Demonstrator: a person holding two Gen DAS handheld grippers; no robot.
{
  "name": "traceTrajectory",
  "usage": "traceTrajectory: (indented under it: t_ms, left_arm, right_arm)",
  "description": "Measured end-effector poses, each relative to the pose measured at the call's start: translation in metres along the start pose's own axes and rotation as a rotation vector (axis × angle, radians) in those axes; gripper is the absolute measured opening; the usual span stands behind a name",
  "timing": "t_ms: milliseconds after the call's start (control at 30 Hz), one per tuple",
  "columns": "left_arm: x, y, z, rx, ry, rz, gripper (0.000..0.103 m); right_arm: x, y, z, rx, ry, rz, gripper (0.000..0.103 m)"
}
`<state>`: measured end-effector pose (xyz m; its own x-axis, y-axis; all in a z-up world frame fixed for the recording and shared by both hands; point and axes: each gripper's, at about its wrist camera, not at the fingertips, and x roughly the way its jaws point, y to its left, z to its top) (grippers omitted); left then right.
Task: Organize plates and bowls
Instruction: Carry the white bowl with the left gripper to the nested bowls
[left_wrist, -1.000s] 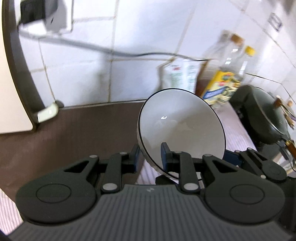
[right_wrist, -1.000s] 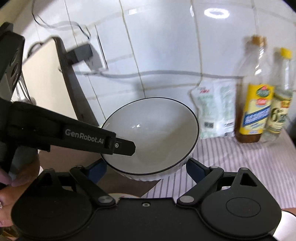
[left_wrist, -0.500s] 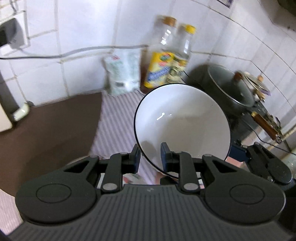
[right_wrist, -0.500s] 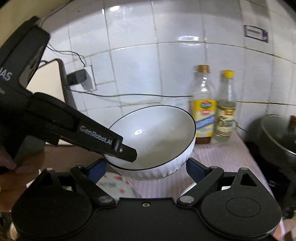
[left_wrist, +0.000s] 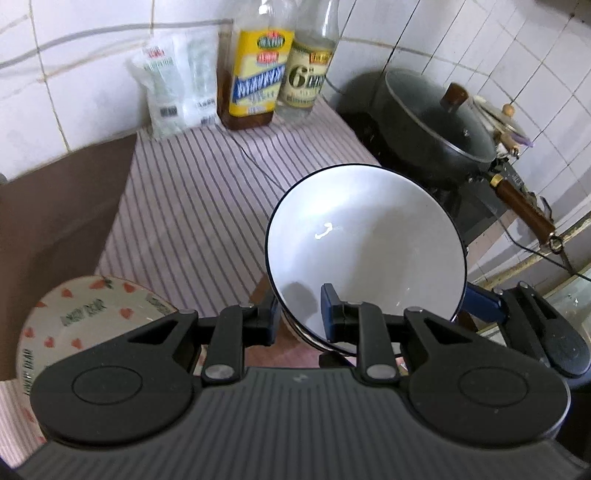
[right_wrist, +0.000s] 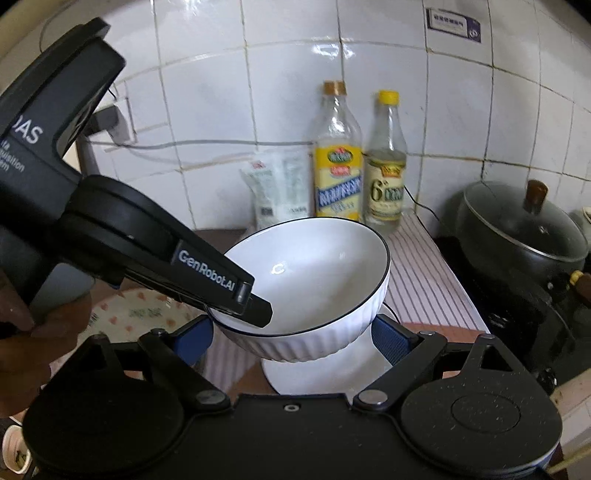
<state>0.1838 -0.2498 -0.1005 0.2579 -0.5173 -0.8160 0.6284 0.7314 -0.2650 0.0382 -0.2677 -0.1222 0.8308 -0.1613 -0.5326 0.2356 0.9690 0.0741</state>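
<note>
My left gripper (left_wrist: 297, 319) is shut on the near rim of a white bowl (left_wrist: 365, 243) with a thin black rim and holds it tilted above the counter. In the right wrist view the same bowl (right_wrist: 317, 266) hangs over a second white dish (right_wrist: 354, 369) below it, with the left gripper (right_wrist: 255, 306) clamped on its left rim. My right gripper (right_wrist: 291, 338) is open, one finger on either side of the bowl's ribbed underside. A plate with red hearts (left_wrist: 88, 314) lies at lower left and also shows in the right wrist view (right_wrist: 140, 314).
A striped cloth (left_wrist: 192, 206) covers the counter. Two bottles (left_wrist: 255, 77) (left_wrist: 308, 66) and a plastic bag (left_wrist: 177, 85) stand against the tiled wall. A black lidded pan (left_wrist: 436, 125) sits on a stove at the right.
The left gripper has carried the bowl to the right and lower, from over the brown surface to over the striped cloth. The heart plate and the white dish have come into view.
</note>
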Motion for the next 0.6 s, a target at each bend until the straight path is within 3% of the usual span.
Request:
traceTrajectory:
  t_ms: [300, 500, 600]
  left_arm:
    - [0.036, -0.008, -0.013, 0.021, 0.027, 0.045, 0.021]
    - [0.042, -0.008, -0.013, 0.013, 0.033, 0.069, 0.021]
    - [0.042, -0.012, -0.014, 0.031, 0.02, 0.085, 0.022]
  right_arm:
    - [0.021, -0.008, -0.014, 0.011, 0.077, -0.038, 0.095]
    - [0.023, -0.004, -0.015, -0.048, 0.09, -0.06, 0.095]
    - [0.026, 0.002, -0.017, -0.113, 0.111, -0.12, 0.095]
